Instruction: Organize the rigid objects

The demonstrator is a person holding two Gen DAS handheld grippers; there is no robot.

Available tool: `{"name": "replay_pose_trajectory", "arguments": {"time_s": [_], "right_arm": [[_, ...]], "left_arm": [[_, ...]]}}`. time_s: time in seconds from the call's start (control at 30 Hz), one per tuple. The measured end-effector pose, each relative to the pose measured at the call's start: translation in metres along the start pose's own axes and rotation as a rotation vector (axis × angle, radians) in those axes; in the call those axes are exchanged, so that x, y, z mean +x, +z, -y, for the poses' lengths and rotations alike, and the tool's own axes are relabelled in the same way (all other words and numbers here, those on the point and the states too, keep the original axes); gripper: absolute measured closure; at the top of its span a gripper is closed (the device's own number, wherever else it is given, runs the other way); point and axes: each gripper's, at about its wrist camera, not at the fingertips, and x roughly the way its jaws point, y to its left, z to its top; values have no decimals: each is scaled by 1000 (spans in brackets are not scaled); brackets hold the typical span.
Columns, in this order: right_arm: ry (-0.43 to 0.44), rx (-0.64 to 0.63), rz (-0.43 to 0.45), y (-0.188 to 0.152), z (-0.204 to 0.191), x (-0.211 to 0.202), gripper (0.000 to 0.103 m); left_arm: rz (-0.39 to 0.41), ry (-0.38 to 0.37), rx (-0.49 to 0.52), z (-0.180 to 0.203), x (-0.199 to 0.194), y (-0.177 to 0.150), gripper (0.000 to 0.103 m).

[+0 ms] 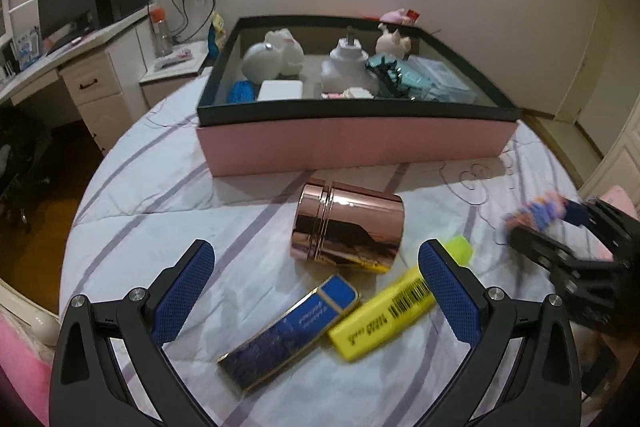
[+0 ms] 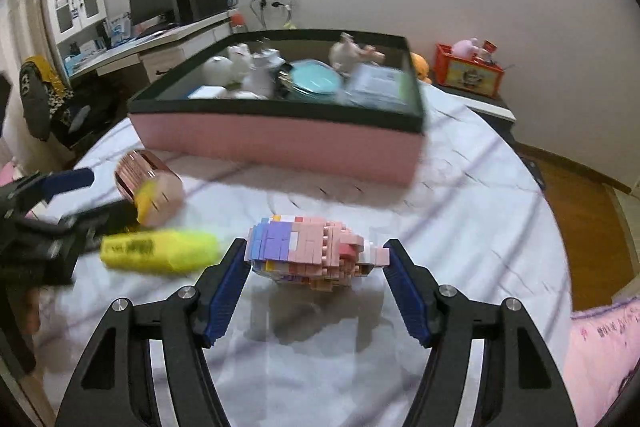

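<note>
The right tool (image 2: 316,259) clamps the brick figure (image 2: 308,251) just before the pink box (image 2: 280,143); lift it level over the rim. The left tool (image 1: 316,267), spread wide and empty, should straddle the yellow highlighter (image 1: 400,299) squarely.

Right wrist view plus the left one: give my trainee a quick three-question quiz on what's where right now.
1. True or false: the right gripper is closed on the pink brick figure.
2. Which thing lies nearest between the open left gripper's fingers? A) rose-gold canister B) blue lighter C) pink box
3. Fill in: the yellow highlighter lies on the striped ____.

Key: 1 true. 2 B. 3 sheet.
</note>
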Motion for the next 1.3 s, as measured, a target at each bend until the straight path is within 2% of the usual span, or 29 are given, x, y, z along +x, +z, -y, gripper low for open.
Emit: {"name": "replay_pose_trajectory", "arguments": {"time_s": [0.13, 0.27, 0.33, 0.4, 0.47, 0.5, 0.77, 1.1, 1.3], "right_arm": [[32, 37, 0, -8, 14, 0, 34], [43, 43, -6, -4, 16, 4, 34], [40, 43, -25, -6, 16, 7, 34], [36, 39, -29, -6, 15, 8, 34], [35, 36, -32, -5, 14, 10, 34], [34, 34, -35, -5, 13, 10, 34], [19, 21, -54, -8, 11, 11, 34], [23, 37, -36, -18, 14, 2, 35], [13, 71, 42, -23, 13, -19, 35]], "left_arm": [[-41, -33, 11, 4, 18, 2, 1], [-46, -7, 3, 4, 25, 6, 8], [-60, -13, -1, 4, 29, 6, 21], [-61, 0, 1, 4, 30, 6, 23], [-50, -11, 9, 5, 27, 5, 35], [-40, -25, 9, 5, 25, 5, 47], [-18, -31, 22, 6, 13, 0, 47], [26, -32, 55, 14, -10, -5, 47], [120, -40, 45, 20, -42, -8, 47]]}}
